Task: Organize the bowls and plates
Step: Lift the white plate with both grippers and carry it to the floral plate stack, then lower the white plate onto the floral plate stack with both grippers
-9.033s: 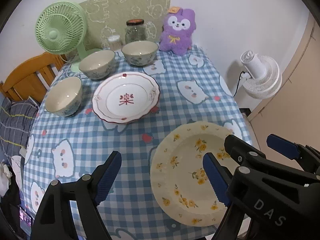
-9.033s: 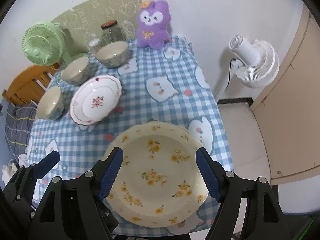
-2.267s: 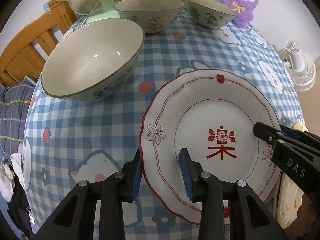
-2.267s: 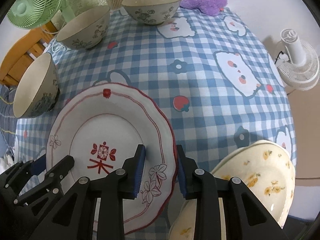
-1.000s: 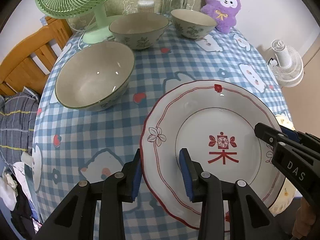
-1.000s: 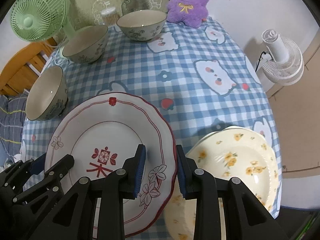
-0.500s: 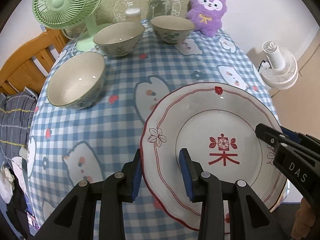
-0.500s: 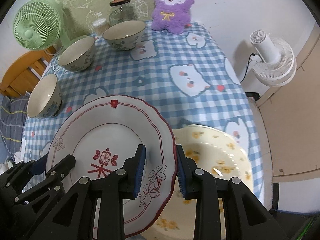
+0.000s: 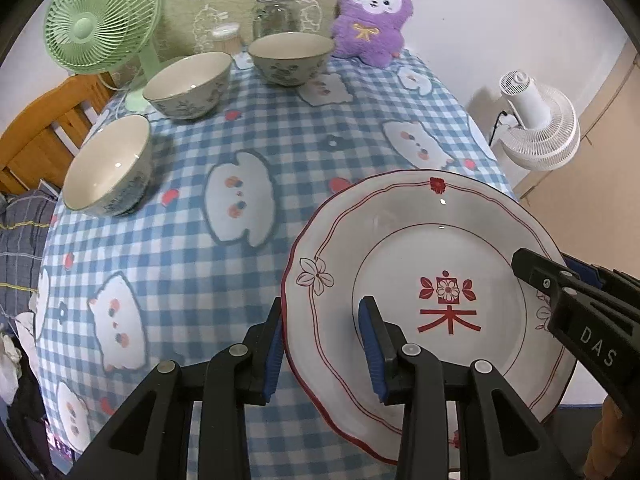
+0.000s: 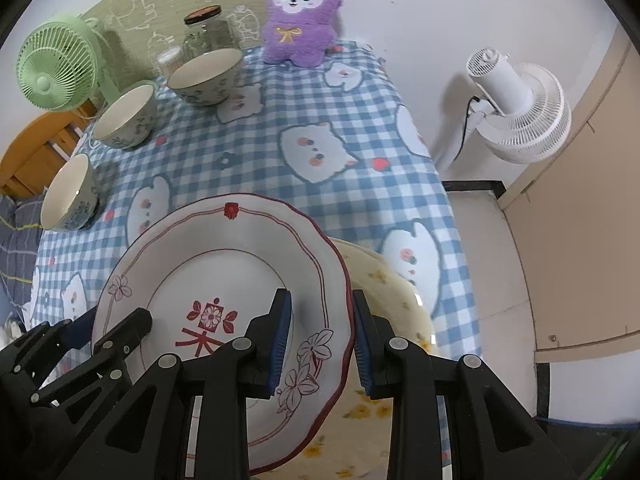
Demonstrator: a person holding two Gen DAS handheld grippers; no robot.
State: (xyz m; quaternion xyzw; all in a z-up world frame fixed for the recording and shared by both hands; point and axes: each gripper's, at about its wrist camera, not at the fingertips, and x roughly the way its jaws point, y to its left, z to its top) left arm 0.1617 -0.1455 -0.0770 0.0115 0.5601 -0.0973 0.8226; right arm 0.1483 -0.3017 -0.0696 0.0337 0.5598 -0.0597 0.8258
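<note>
My left gripper (image 9: 322, 344) is shut on the left rim of the white plate with red trim (image 9: 424, 248). My right gripper (image 10: 320, 336) is shut on the right rim of the same plate (image 10: 216, 264). Both hold it above the table, over the cream plate with yellow flowers (image 10: 392, 296), which shows only at its right edge. The right gripper also shows in the left wrist view (image 9: 560, 280). Three cream bowls sit on the far left: near (image 9: 106, 166), middle (image 9: 186, 82) and far (image 9: 290, 56).
A green fan (image 9: 100, 20), a glass jar (image 9: 276, 12) and a purple plush toy (image 9: 370, 16) stand along the back of the checked tablecloth (image 9: 240, 152). A white floor fan (image 10: 516, 108) stands right of the table. A wooden headboard (image 9: 44, 136) is at left.
Both grippers have carried the red-trimmed plate back and right, away from the bowls. It now covers most of the yellow-flowered plate, which was beside it a second ago.
</note>
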